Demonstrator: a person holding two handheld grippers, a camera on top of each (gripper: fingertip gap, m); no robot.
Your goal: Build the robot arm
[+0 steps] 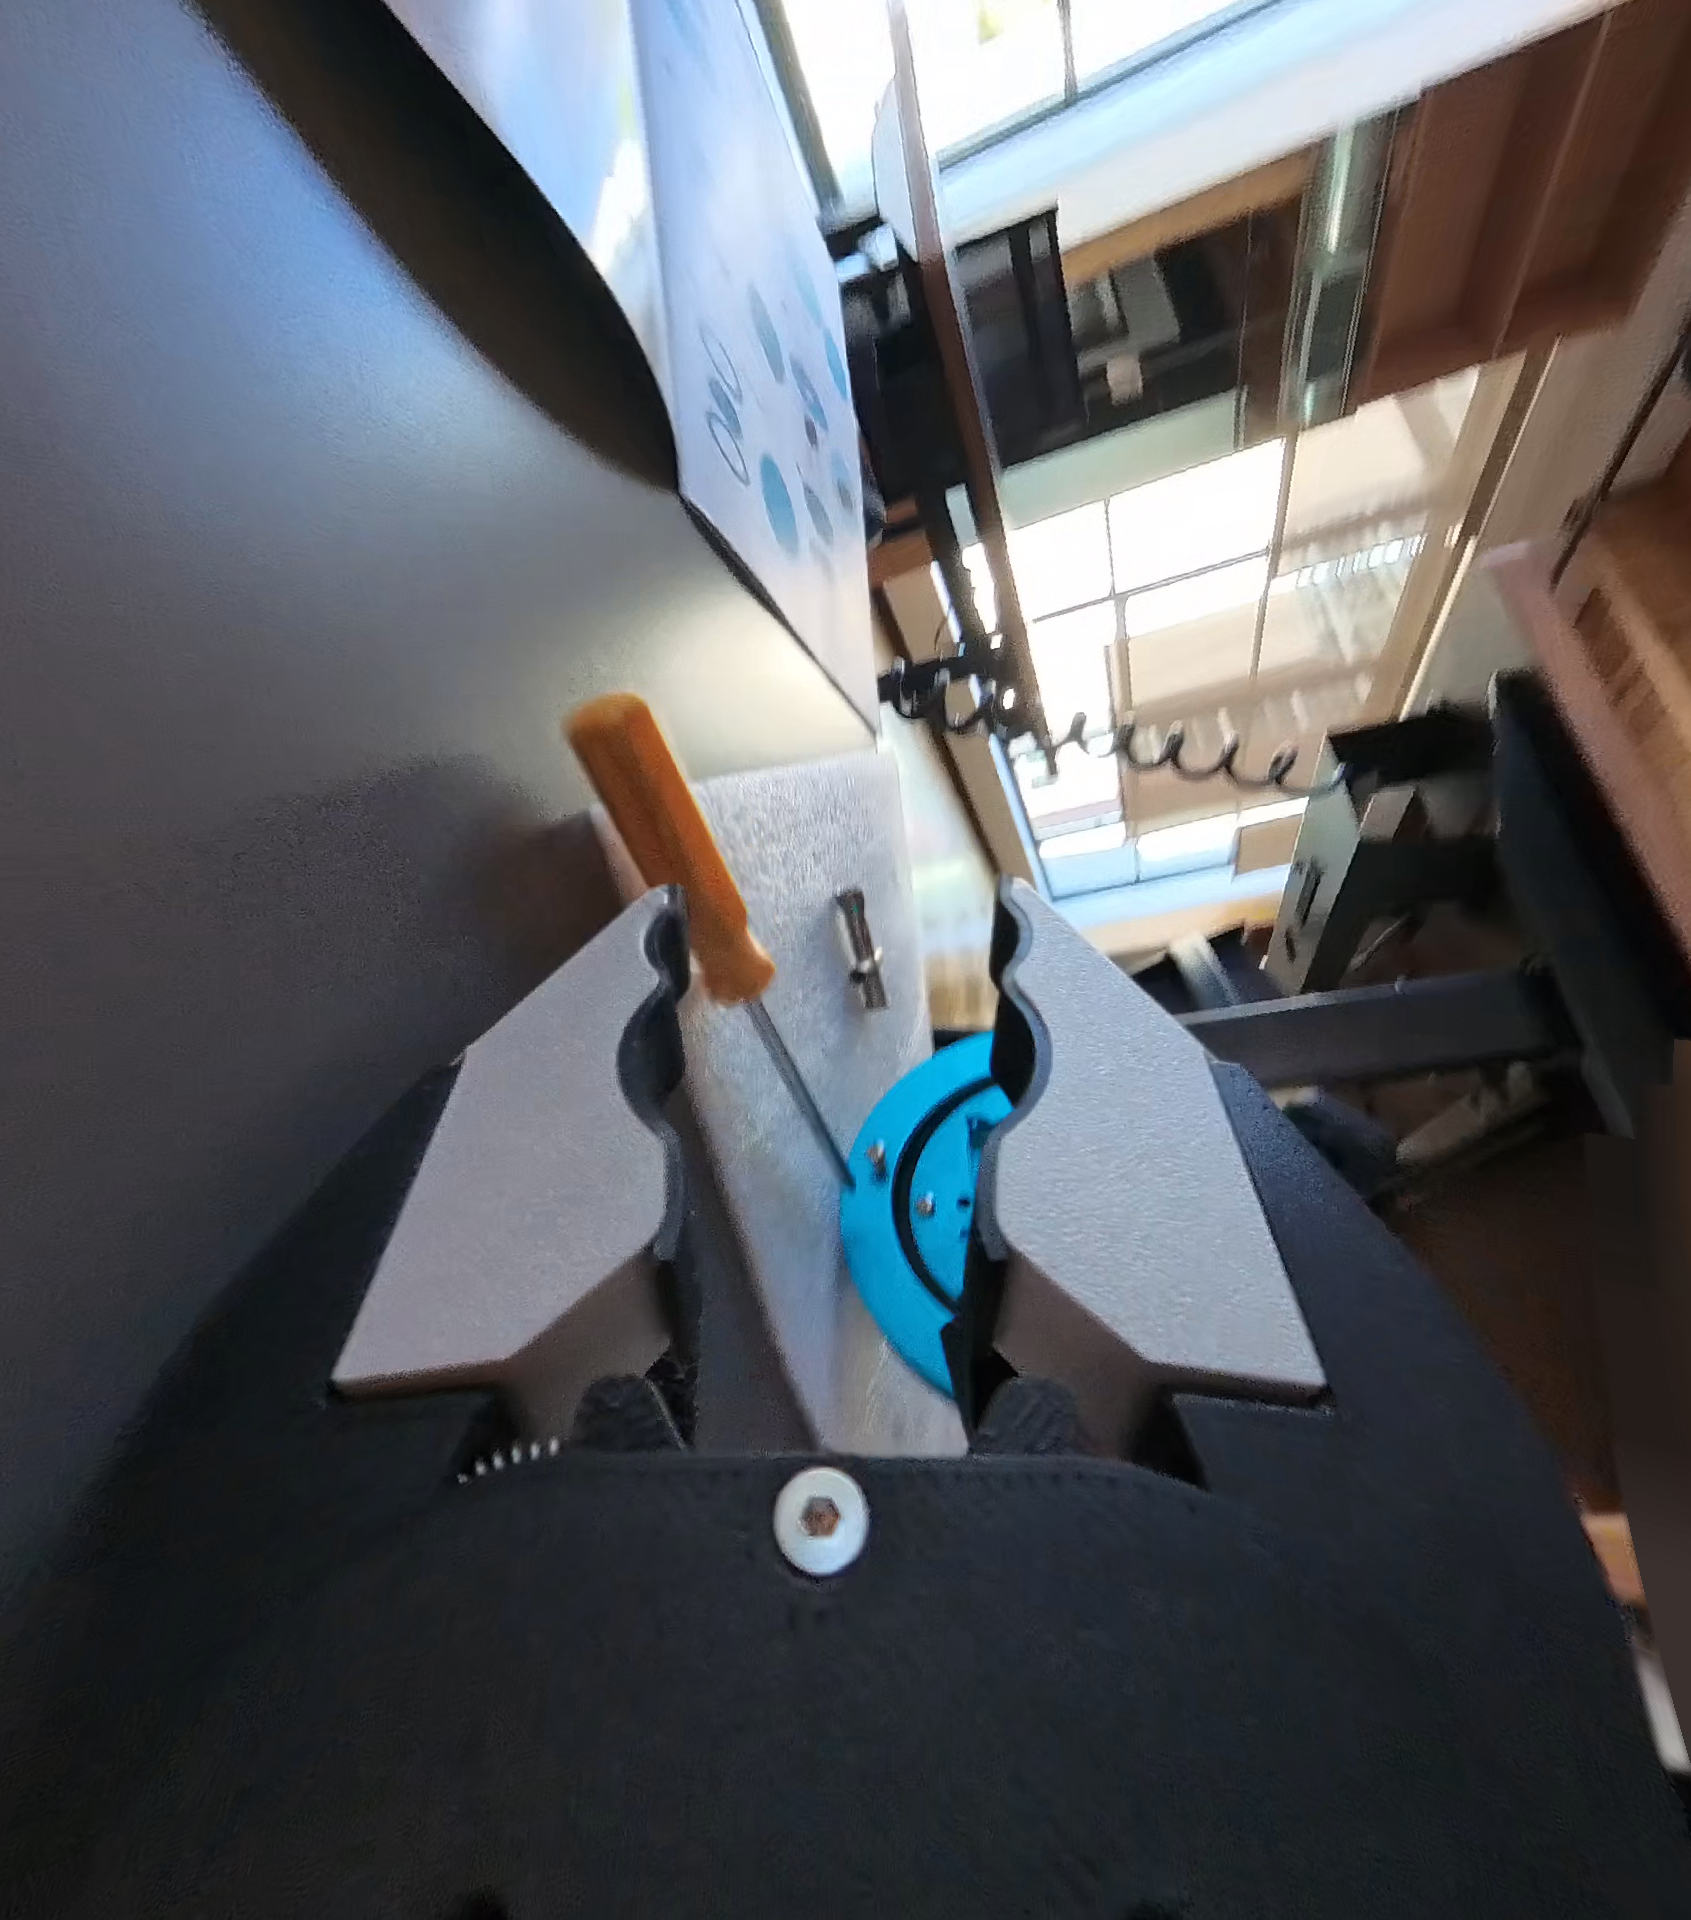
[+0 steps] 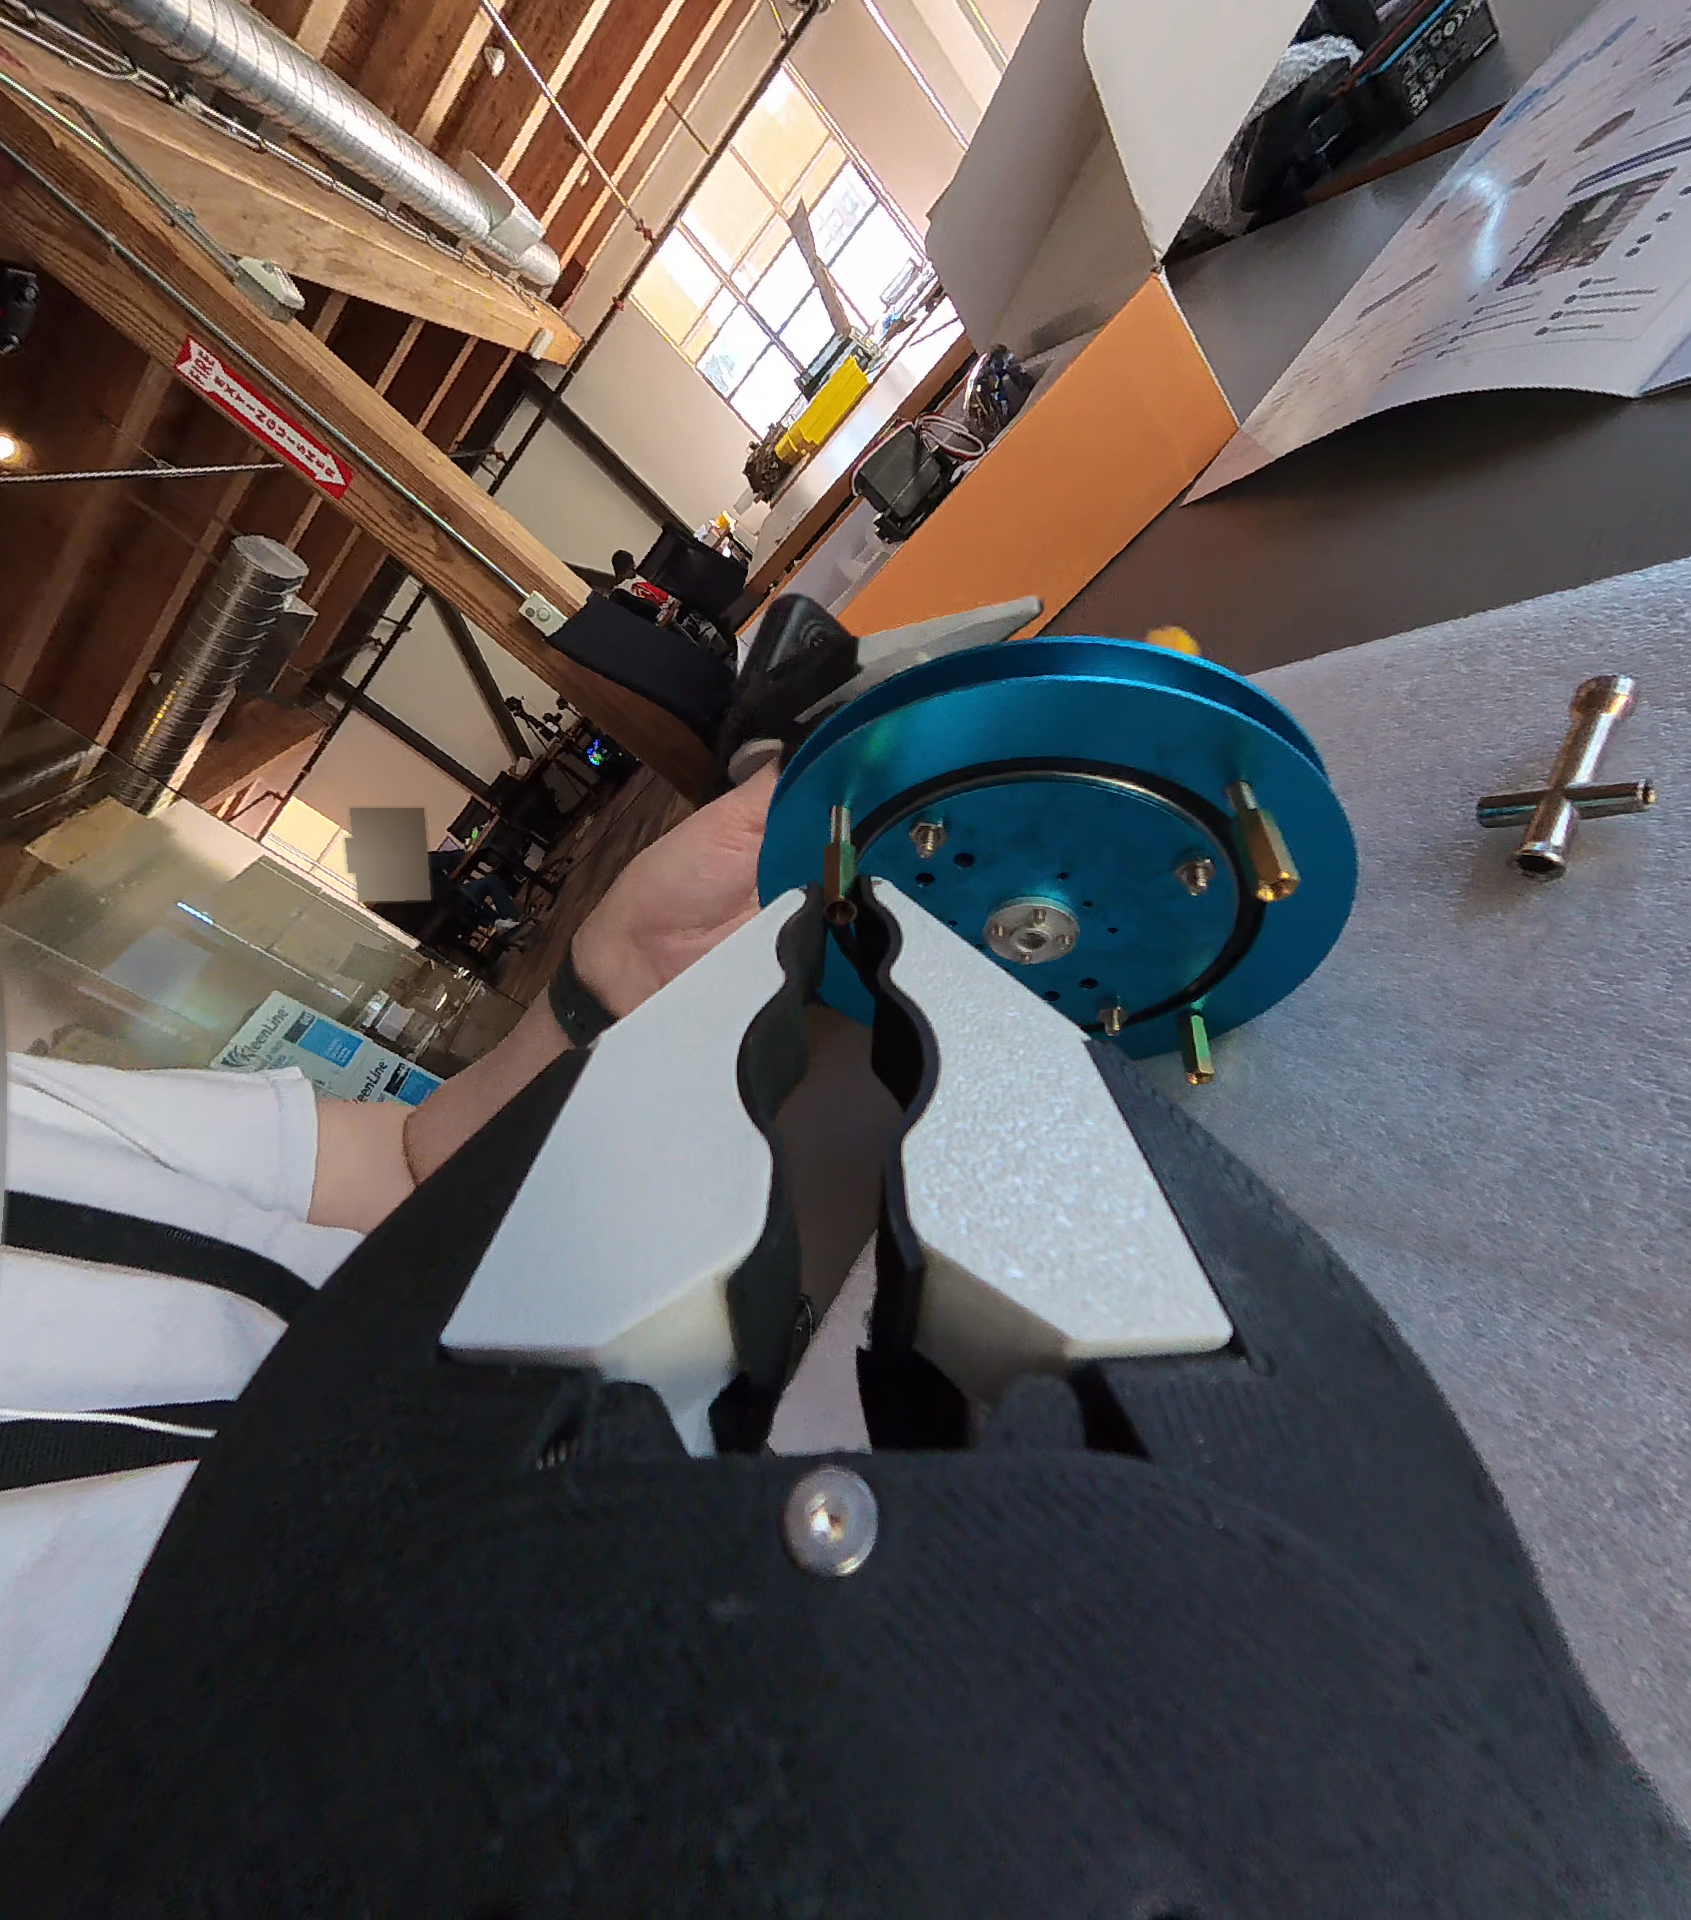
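A blue metal wheel [image 2: 1059, 831] stands on its edge on a grey foam mat [image 2: 1547, 1299], its face bearing three brass standoffs and a black ring. My right gripper [image 2: 839, 902] is shut on the brass standoff [image 2: 837, 868] at the wheel's left edge. My left gripper [image 1: 836, 909] is open wide; its right finger [image 1: 1080, 1122] rests against the wheel [image 1: 908, 1236]. It shows behind the wheel in the right wrist view [image 2: 934, 629]. An orange-handled screwdriver [image 1: 669, 842] lies on the mat with its tip at the wheel.
A metal cross wrench [image 2: 1563, 800] lies on the mat right of the wheel, also in the left wrist view [image 1: 860, 951]. A printed booklet [image 2: 1599, 229] and an open orange-and-white box [image 2: 1059, 457] lie beyond. A person's hand [image 2: 685, 914] and white sleeve are at left. My hands' fingertips stand some 15 cm from each other.
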